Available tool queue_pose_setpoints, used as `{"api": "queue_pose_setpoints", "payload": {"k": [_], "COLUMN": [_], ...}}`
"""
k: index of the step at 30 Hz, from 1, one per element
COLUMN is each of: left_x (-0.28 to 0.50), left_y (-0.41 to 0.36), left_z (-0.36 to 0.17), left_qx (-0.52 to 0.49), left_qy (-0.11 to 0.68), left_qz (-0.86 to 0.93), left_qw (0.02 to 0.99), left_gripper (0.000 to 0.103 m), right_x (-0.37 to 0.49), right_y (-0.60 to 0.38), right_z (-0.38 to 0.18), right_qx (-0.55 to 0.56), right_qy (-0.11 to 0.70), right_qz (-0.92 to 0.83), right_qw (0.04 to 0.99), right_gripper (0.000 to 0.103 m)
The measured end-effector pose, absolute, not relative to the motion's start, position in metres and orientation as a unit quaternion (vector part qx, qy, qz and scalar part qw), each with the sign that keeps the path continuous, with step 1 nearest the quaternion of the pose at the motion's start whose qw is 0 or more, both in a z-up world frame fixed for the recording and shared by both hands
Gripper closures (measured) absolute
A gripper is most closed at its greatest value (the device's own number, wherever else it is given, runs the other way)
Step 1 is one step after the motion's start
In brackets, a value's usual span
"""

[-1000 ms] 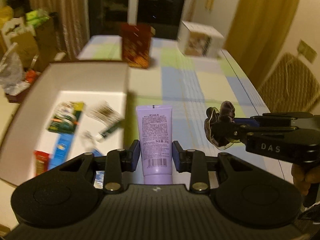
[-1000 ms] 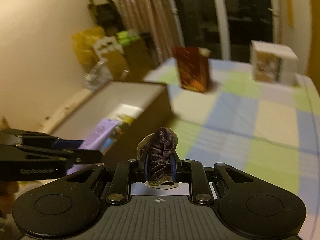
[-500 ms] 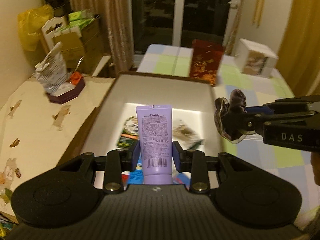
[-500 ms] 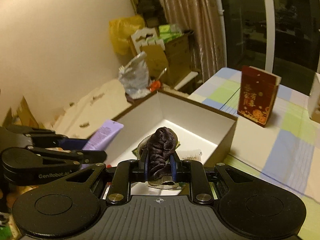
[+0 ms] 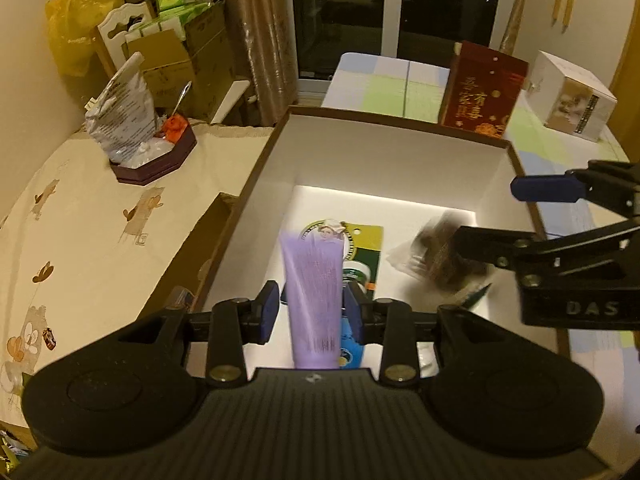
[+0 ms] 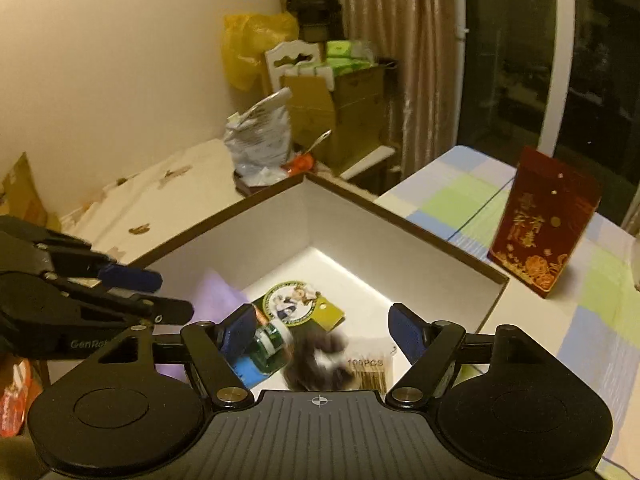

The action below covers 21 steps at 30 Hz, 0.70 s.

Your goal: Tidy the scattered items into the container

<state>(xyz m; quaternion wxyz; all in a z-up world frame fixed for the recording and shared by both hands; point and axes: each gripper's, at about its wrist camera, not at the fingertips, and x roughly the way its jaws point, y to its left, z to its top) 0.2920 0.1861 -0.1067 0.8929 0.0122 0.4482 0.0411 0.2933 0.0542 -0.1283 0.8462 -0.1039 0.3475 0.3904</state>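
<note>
Swabs — right wrist view only

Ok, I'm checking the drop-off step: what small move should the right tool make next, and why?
Probably lift the right tool straight up, clear of the box. Its jaws stand wide apart and the dark scrunchie, blurred, is below them inside the box, ungripped, so nothing remains to hold there.

Left gripper: hovering over the near-left part of the white box, fingers parted, no longer pinching

Right gripper: hanging above the box's near-right side, fingers spread wide, gripping nothing, pointing down into the box
</note>
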Motion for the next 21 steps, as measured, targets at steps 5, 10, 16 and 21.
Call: {"api": "queue_pose_setpoints", "payload": {"k": [5, 10, 16, 21], "left_x": [0.285, 0.269, 0.253, 0.241], "left_y": [0.191, 0.189, 0.182, 0.176], "left_z": [-0.109, -0.111, -0.104, -0.096], "left_qx": [0.000, -0.012, -0.017, -0.016], "left_qy": [0.455, 0.469, 0.483, 0.483], "left_qz": [0.047, 0.046, 0.051, 0.056], "left_qw": [0.889, 0.882, 0.874, 0.874], "left_gripper": [0.066, 0.061, 0.047, 0.035], "right_x": [0.285, 0.271, 0.252, 0.244], "right_y": [0.042, 0.035, 0.032, 0.028], "right_z": [-0.133, -0.133, -0.127, -0.124], "right_qx": [-0.121, -0.135, -0.153, -0.159], "right_qy": [0.355, 0.366, 0.376, 0.395], "right_qz": [0.391, 0.391, 0.382, 0.362], "right_qw": [0.841, 0.834, 0.830, 0.829], "right_gripper": [0.024, 0.024, 0.001, 0.001]}}
